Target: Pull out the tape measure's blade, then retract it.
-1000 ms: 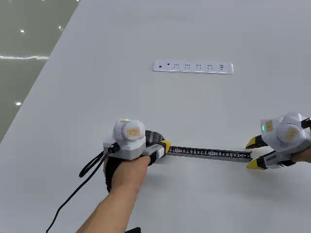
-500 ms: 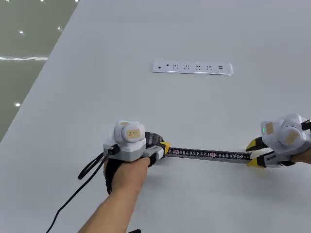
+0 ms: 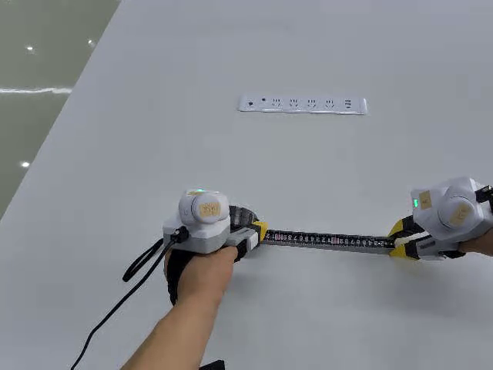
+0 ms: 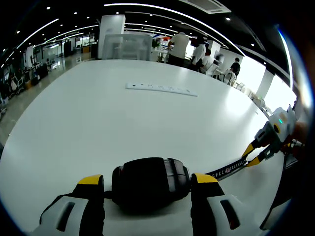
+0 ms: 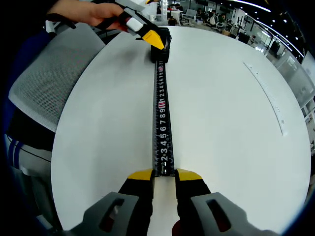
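**On the desk (image 3: 323,177), nearer the person than the power strip (image 3: 302,105): blade drawn out**

The left gripper's (image 3: 254,231) jaws are clamped on the tape measure case (image 4: 150,182), which rests below the power strip's left end. The blade (image 5: 162,123) lies flat, roughly parallel to the power strip. It runs to the right gripper (image 3: 399,243), whose jaws pinch its tip past the power strip's right end.

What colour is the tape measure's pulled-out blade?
Black flat blade with white numerals, some red; clearest in the right gripper view.
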`<state>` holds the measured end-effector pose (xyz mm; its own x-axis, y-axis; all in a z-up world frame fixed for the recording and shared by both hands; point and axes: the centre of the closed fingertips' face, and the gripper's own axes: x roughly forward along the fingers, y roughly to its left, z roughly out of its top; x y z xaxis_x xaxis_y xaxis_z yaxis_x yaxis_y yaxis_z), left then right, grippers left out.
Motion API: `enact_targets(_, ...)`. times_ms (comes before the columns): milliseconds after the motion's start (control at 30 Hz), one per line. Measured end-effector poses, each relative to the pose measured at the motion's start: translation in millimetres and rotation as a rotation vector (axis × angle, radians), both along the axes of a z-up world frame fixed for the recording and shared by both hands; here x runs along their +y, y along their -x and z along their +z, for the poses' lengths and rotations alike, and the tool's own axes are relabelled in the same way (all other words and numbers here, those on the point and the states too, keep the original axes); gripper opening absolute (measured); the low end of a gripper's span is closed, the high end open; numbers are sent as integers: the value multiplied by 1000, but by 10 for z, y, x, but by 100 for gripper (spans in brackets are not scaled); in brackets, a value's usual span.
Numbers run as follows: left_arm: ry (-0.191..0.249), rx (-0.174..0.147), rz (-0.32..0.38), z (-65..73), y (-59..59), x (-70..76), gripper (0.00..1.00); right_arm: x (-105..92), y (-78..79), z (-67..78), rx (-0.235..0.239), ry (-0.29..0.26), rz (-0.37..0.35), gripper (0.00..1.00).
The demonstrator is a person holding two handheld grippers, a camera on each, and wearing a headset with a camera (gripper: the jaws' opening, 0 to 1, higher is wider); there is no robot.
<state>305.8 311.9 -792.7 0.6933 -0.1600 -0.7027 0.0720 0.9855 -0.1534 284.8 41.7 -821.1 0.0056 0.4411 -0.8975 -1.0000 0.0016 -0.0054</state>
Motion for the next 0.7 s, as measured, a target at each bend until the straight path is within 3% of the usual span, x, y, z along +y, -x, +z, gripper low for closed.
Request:
enact_targets(267, 1, -14, -14, 13, 0, -48, 62, -2, -2, -4, 1, 2, 9, 13)
enact_targets(700, -1, -28, -19, 14, 2, -45, 61, -3, -2, -7, 4, 12, 12, 12)
